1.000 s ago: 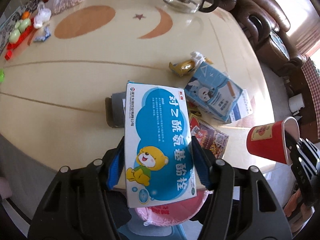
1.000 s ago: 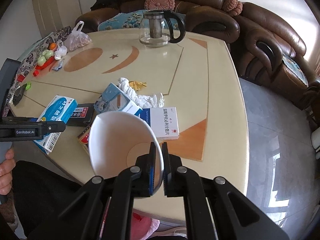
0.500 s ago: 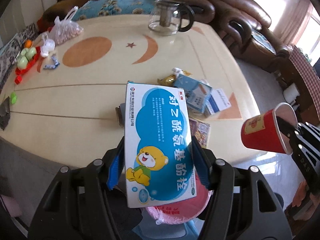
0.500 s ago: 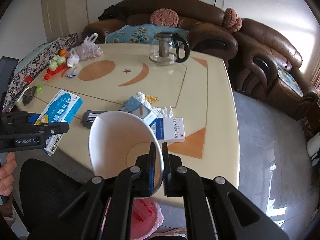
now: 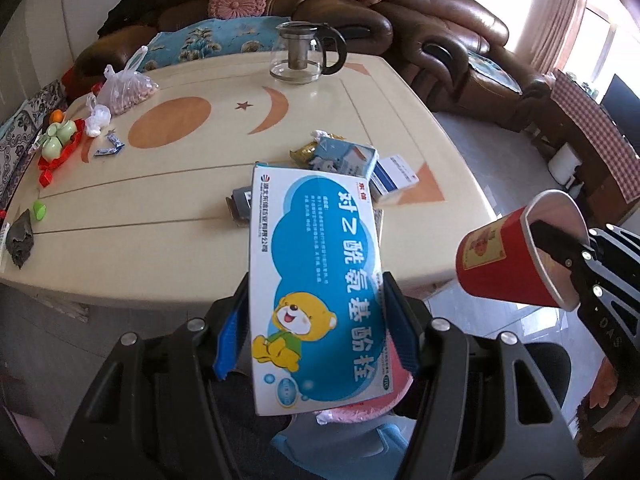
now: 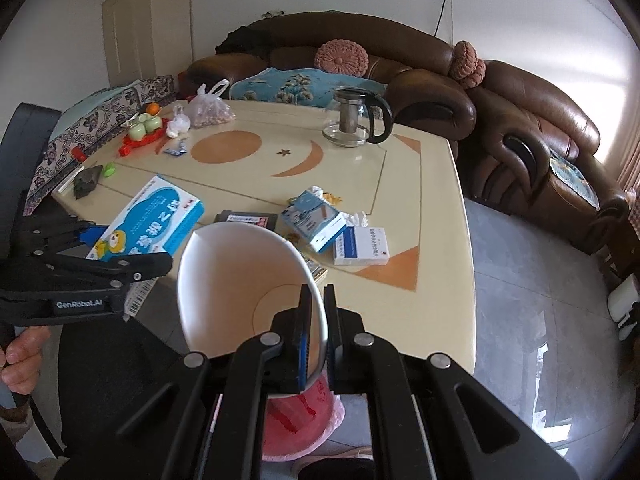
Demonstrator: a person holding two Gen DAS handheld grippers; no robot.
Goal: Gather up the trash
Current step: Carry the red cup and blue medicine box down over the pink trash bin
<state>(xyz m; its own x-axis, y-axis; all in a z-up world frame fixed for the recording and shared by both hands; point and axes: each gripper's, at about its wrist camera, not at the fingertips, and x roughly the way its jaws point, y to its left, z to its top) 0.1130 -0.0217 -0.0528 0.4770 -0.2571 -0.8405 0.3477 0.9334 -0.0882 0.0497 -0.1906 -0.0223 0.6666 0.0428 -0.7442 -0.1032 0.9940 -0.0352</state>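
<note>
My left gripper [image 5: 316, 320] is shut on a blue and white medicine box with a cartoon bear [image 5: 316, 280], held above the table's near edge; the same box [image 6: 148, 224] shows at the left of the right wrist view. My right gripper [image 6: 318, 328] is shut on the rim of a red paper cup, white inside [image 6: 240, 280]; the cup [image 5: 516, 256] hangs off the table's right corner. Below both sits a bin lined with a pink bag [image 6: 304, 420]. More boxes [image 6: 316, 220] and crumpled tissue [image 6: 356, 218] lie on the cream table [image 6: 432, 208].
A glass teapot [image 5: 304, 56] stands at the table's far side. A plastic bag of nuts [image 5: 124, 88], a red fruit tray [image 5: 60, 144] and small wrappers occupy the left. Brown leather sofas [image 6: 540, 140] ring the back and right. A hand [image 6: 20, 360] grips the left handle.
Both grippers have risen and pulled back from the table with their loads; the table looks smaller and farther, and more of the sofa and the pink-lined bin show.
</note>
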